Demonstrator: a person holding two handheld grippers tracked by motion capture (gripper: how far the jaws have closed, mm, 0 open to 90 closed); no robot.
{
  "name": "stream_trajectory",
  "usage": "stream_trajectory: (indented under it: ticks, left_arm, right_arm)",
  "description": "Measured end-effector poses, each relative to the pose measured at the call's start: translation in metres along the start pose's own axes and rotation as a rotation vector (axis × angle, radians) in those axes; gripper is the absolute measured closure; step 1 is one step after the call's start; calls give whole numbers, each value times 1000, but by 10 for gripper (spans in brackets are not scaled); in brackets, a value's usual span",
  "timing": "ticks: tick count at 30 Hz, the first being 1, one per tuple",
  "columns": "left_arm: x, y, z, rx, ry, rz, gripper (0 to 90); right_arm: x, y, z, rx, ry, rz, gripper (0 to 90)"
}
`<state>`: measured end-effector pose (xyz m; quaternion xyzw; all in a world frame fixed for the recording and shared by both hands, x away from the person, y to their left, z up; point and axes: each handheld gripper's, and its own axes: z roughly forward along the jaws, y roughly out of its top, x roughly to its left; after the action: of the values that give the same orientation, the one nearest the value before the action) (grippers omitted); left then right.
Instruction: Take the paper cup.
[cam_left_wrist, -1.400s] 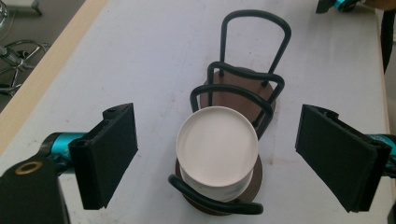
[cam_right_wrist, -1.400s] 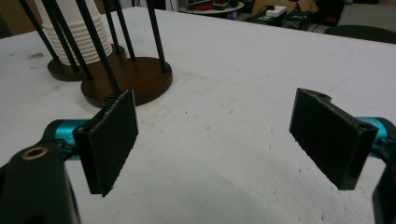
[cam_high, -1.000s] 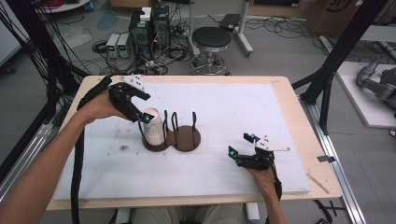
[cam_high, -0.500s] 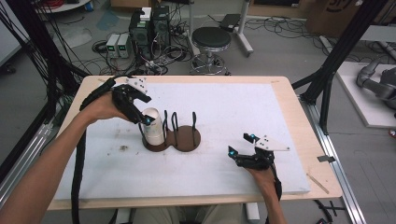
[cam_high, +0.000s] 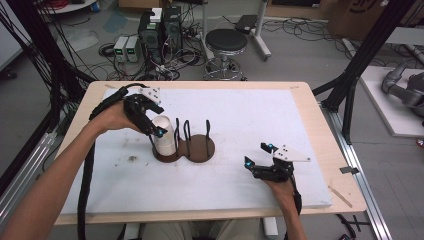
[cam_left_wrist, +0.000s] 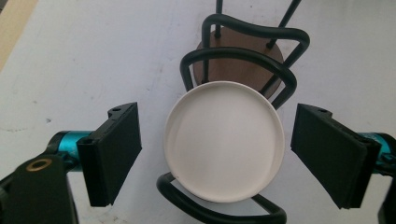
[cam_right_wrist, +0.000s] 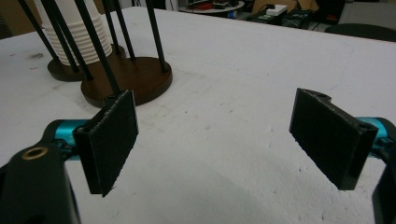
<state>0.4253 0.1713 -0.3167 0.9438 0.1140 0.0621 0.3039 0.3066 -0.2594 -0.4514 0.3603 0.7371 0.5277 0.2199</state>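
A stack of white paper cups (cam_high: 164, 137) stands upside down in the left bay of a dark wooden holder (cam_high: 204, 150) with black wire loops. My left gripper (cam_high: 152, 120) hovers over the stack. In the left gripper view its pads (cam_left_wrist: 116, 149) flank the round top of the cup stack (cam_left_wrist: 224, 140) with a gap on each side, so it is open. My right gripper (cam_high: 258, 154) rests low on the white mat to the right of the holder, open and empty (cam_right_wrist: 219, 140). It faces the holder's base (cam_right_wrist: 135, 79) and the cup stack (cam_right_wrist: 79, 32).
The white mat (cam_high: 260, 115) covers most of the wooden table (cam_high: 320, 130). Tall black wire loops (cam_left_wrist: 243, 51) rise around the cups. Beyond the table's far edge are a stool (cam_high: 226, 42) and electronics on the floor (cam_high: 160, 25). A black frame post (cam_high: 350, 95) stands at the right.
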Motion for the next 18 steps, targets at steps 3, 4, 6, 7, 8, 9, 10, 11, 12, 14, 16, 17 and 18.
stream_trajectory:
  ticks: [3, 4, 6, 7, 8, 9, 10, 11, 12, 14, 16, 17, 18]
  left_arm:
    - [0, 0, 2, 12, -1, -1, 168]
    - [0, 0, 2, 12, -1, -1, 169]
    - [0, 0, 2, 17, 0, -1, 169]
    - [0, 0, 3, 21, 0, -3, 168]
    - [0, 0, 3, 21, 0, -3, 169]
    - [-1, -1, 4, 25, 2, -5, 169]
    - [0, -1, 4, 33, 0, 0, 169]
    - [-1, 0, 5, 37, 2, -1, 169]
    - [-1, 0, 5, 45, 3, -2, 171]
    - [0, 0, 7, 52, 7, 1, 178]
    - [-1, 0, 8, 55, 7, 1, 187]
    - [-1, 0, 8, 55, 7, 1, 192]
    - [-1, 1, 9, 61, 11, -1, 204]
  right_arm:
    - [0, 0, 0, -1, -1, 0, 157]
    - [0, 0, 0, -1, -1, -1, 157]
    - [0, 0, 0, -1, 0, -1, 157]
    - [0, 0, 0, -1, 0, -1, 158]
    - [0, 0, 0, -1, 0, -1, 158]
    - [0, 0, 0, -2, -1, -4, 157]
    - [0, 0, 0, -2, 0, -3, 158]
    - [0, 0, 0, -2, -1, -2, 157]
    - [0, 0, 0, 0, -1, 0, 157]
    - [0, 0, 0, 0, -1, 1, 157]
    - [0, 0, 0, -2, -3, 0, 158]
    - [0, 0, 0, -2, -3, 0, 158]
    - [0, 0, 0, 0, -2, 1, 157]
